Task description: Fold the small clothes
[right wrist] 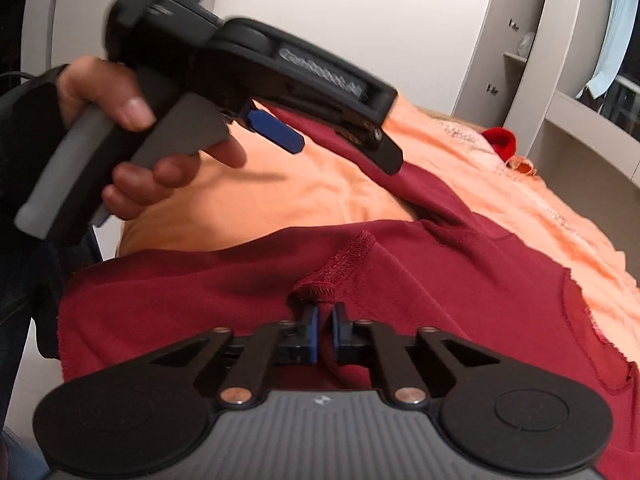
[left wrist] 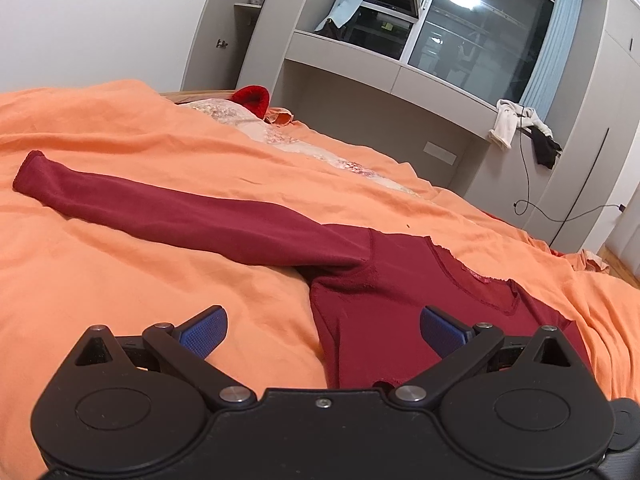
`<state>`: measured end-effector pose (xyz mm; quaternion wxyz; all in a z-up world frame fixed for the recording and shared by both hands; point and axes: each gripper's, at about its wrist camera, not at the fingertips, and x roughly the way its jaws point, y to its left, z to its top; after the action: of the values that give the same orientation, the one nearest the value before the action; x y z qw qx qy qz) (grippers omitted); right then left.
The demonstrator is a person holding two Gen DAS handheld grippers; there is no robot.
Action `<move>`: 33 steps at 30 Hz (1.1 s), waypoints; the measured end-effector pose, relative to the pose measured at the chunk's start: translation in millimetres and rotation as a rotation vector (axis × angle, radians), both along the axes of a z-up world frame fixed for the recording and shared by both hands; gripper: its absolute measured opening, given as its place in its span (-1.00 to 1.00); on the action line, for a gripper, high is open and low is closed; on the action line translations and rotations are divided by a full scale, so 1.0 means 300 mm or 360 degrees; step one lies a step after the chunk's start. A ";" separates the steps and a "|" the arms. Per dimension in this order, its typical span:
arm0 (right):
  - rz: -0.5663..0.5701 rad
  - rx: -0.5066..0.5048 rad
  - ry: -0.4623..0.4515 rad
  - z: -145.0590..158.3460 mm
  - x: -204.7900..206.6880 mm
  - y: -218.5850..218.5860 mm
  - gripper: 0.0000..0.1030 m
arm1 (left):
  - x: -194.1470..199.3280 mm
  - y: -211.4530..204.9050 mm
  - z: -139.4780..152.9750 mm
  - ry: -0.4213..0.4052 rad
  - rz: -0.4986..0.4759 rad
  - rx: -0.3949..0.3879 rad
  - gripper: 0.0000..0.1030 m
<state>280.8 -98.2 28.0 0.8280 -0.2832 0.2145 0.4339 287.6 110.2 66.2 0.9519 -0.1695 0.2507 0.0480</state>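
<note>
Pinching hem fold of dark red top (right wrist: 400,280) with right tongs (right wrist: 325,316), clenched on ridge of cloth just ahead of pads. Left tongs (left wrist: 320,322) hanging released over left side edge of top, gripping nothing; my hand (right wrist: 132,128) visible on its handle. Top lying flat on orange bedspread (left wrist: 120,280), one sleeve (left wrist: 160,208) stretched out far left. Judging grip shallow, so lifting slow and low. Planning left tongs onto side edge near armpit, both moving together, keeping fold line straight.
</note>
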 end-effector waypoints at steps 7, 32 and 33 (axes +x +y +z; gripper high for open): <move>-0.0031 -0.0091 -0.0182 -0.036 -0.167 -0.035 -0.92 | 0.009 -0.031 -0.010 0.0030 -0.0037 0.0028 0.99; -0.0179 0.0196 -0.0056 -0.054 -0.290 -0.153 -0.67 | 0.038 -0.147 -0.069 0.0153 -0.0269 0.0154 0.99; -0.0173 0.0208 -0.0044 -0.043 -0.290 -0.165 -0.55 | 0.042 -0.152 -0.070 0.0156 -0.0280 0.0162 0.99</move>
<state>193.8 -147.6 15.2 0.8699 -0.2226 0.1894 0.3973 300.1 64.6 45.2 0.9465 -0.0957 0.3080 -0.0148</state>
